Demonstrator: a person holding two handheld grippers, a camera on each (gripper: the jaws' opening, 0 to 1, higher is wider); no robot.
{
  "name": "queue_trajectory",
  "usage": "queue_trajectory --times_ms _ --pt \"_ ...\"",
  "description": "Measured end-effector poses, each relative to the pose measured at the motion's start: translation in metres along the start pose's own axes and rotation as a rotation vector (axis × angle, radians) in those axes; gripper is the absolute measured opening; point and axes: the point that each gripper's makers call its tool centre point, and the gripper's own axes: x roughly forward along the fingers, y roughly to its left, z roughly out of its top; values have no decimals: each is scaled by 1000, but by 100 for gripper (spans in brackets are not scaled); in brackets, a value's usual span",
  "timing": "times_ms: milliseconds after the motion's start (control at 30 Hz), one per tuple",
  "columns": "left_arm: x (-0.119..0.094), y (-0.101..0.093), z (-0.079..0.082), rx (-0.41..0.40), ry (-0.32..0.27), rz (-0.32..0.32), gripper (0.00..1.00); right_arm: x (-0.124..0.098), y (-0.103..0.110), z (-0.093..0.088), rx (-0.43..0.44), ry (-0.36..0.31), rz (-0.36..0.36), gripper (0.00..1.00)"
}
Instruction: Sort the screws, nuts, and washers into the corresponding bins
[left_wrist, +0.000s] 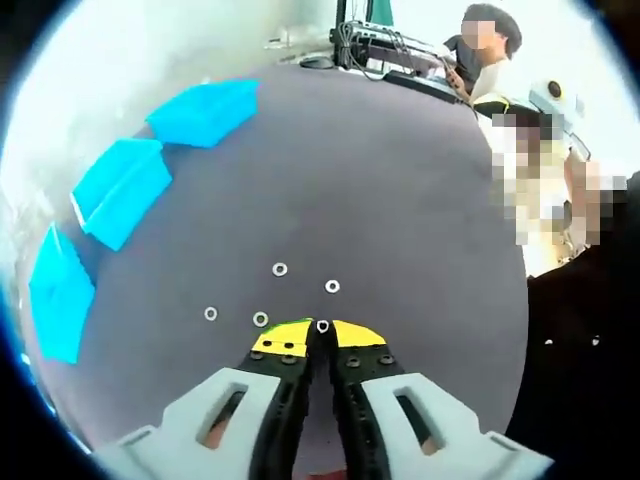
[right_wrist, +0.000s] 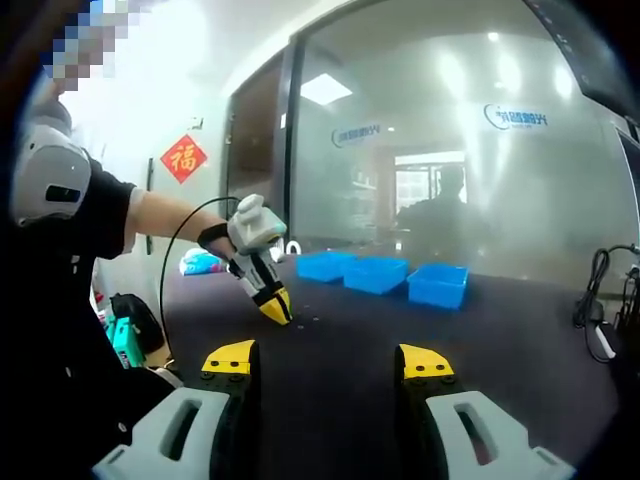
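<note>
**On the dark table, washers wait for sorting**

On the dark tabletop (left_wrist: 400, 180), the left gripper (left_wrist: 322, 334) comes down with its yellow-tipped jaws clenched nearly together around a small washer (left_wrist: 322, 326) at their tips; whether the washer is truly gripped or only touched cannot be told. Four more washers (left_wrist: 279, 269) lie loose on the cloth just ahead of the tips, scattered near the middle of the table. Three blue bins (left_wrist: 205, 110) stand in a row along the table's far-left edge, well apart from the washers; their contents cannot be made out. No screws or nuts can be picked out among the loose parts.

The right gripper (right_wrist: 330, 362) hovers near the table's near edge, its jaws released wide and holding nothing. In the right gripper view the left gripper is seen pressed tip-down on the tabletop, held by a person's hand (right_wrist: 222, 238).

By this evidence the sorting looks far from finished: at least five washers remain outside the bins.
</note>
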Motion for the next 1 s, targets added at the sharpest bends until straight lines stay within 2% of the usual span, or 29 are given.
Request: queue_trajectory --times_ms 233,500,700,833,1000 --pt "0 -1 -1 2 -11 -2 6 1 1 3 -7 1 4 49" --pt "-7 -2 0 -32 -74 -6 6 2 0 5 -10 -1 5 49" --pt "-23 2 9 -64 -185 37 6 6 2 8 -16 -5 12 49" --pt "-34 6 20 -86 -286 91 6 7 1 10 -20 -9 8 49" --pt "-45 0 27 -117 -406 115 6 7 -4 18 -9 -39 -15 49"
